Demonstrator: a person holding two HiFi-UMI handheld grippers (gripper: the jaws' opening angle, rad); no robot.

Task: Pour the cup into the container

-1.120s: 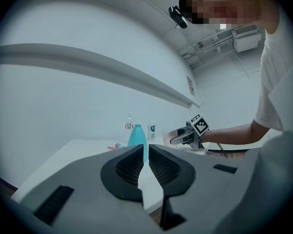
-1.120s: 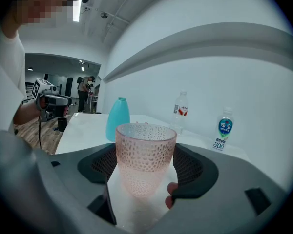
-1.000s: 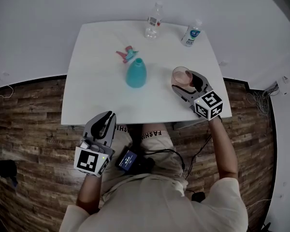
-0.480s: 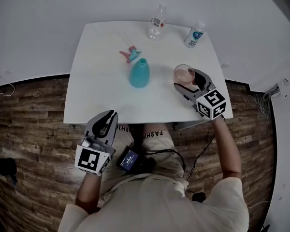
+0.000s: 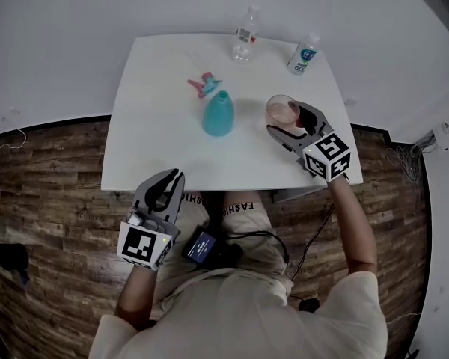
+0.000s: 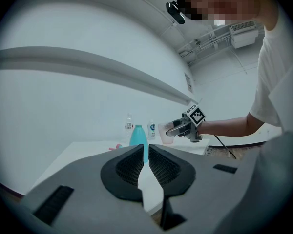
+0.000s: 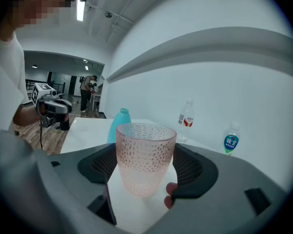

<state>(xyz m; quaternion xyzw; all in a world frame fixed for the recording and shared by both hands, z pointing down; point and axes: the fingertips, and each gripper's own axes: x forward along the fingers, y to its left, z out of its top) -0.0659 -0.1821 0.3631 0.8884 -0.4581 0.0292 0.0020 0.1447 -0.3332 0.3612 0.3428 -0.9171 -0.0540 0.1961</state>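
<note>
right hand-held gripper (image 5: 287, 120) clamps pink cup (image 5: 279, 108) upright, near teal container (image 5: 218, 114).

The cup (image 5: 282, 112), a pale pink dimpled glass, stood upright at the right side of the table (image 5: 157, 148), gripped between the jaws of the right gripper (image 5: 292, 123). The container (image 5: 218, 114), a teal open-necked bottle, stood upright to its left, apart, near the table's middle.

White square table (image 5: 157, 126) on dark wood-plank floor (image 5: 45, 200); pale wall (image 5: 97, 21) behind; ceiling strip light (image 7: 81, 9) lit.
</note>
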